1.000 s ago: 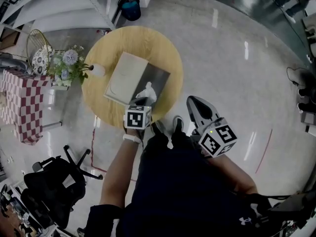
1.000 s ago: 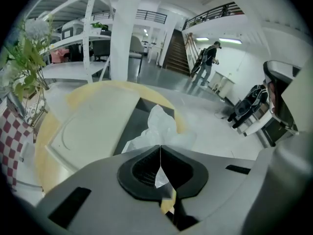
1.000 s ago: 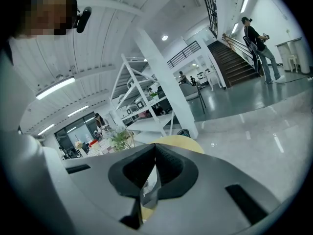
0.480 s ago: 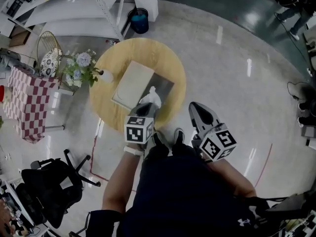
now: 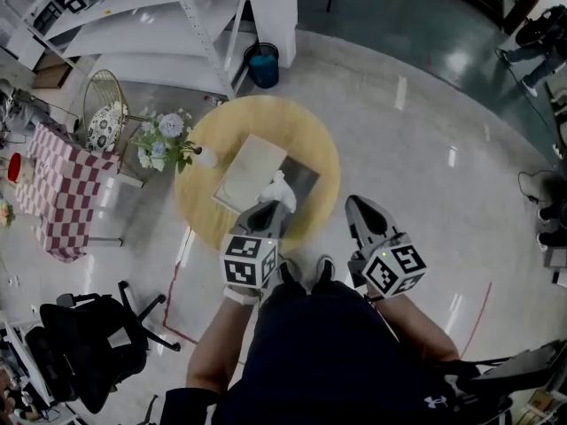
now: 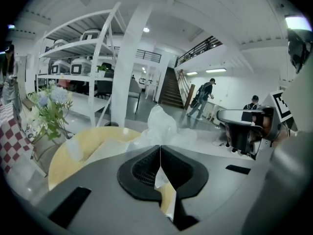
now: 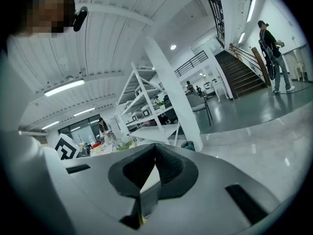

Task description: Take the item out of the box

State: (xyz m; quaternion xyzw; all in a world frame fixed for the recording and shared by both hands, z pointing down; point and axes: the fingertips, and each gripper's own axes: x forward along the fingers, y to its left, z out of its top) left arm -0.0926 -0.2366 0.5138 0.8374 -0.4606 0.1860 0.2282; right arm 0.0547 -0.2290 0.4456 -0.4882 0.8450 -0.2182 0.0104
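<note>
Wrap [image 5: 279, 187], white, crinkly, thin film or paper, is pinched in my left gripper [image 5: 270, 209]. The jaws are clamped on a fold of it. In the left gripper view the sheet runs through the closed pads and bunches up past the tips. From the head view the bunch sits over the dark part of the box [image 5: 252, 168] on the round desk [image 5: 202, 212]. I can't tell whether its lower end is clear of the box or still inside.

My right gripper [image 5: 359, 207] is off the desk edge and well apart from the box. Its jaws are closed together on nothing.

Handling, my read:
- Very light and limp, with no stiffness. It will sag and swing from whatever point I hold.
- It looks slick, so a thin single layer could slide out of the pads. A gathered bunch is safer than an edge.
- It could tear if a corner snags on the box wall, so lift straight up, not sideways.
- I can't see if anything is wrapped inside. If something is, the weight hangs below the pinch and could drop out of an open end.

Best hold is the twisted or gathered neck of the bunch — several layers between the pads. The current pinch looks to be on a thin fold only, so I'd call it a marginal hold. The box looks light too — it may drag along if the wrap catches.
</note>
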